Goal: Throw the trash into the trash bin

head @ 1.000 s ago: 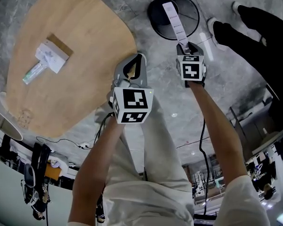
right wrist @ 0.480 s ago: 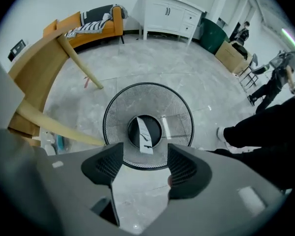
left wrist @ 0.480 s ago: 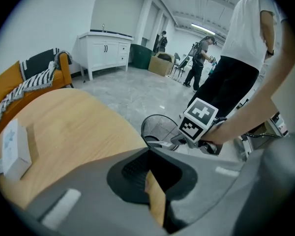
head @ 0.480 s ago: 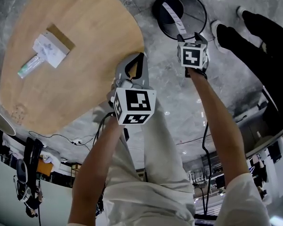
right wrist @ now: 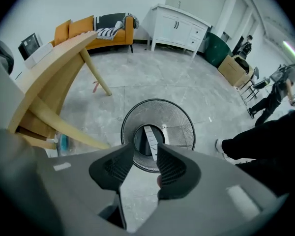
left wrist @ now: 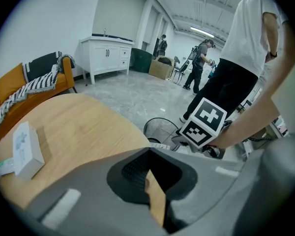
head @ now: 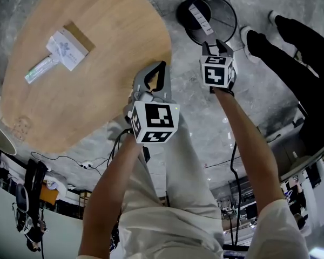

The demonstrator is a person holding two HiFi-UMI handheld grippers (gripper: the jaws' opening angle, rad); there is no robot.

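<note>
Close in front, left claw (head: 154,75): pressed together on a tan scrap (left wrist: 156,199), held beside the near edge of the table (head: 97,85).
Right claw (right wrist: 145,149): points steeply down above the trash bin (right wrist: 179,124). Its jaws have just been closing and stand partly apart, with nothing pinched between them.
White strip (right wrist: 149,137): lies inside the bin over its dark bottom, seen through the gap of the right claw.
Trash bin: round black mesh, upright on the grey marble floor (head: 205,107), near the table.
Table: rounded wooden top carrying a white box (head: 69,48) with a pale tube (head: 40,70) at its end.
Beyond the bin: a bystander's dark trouser legs (head: 297,42) and shoes.
</note>
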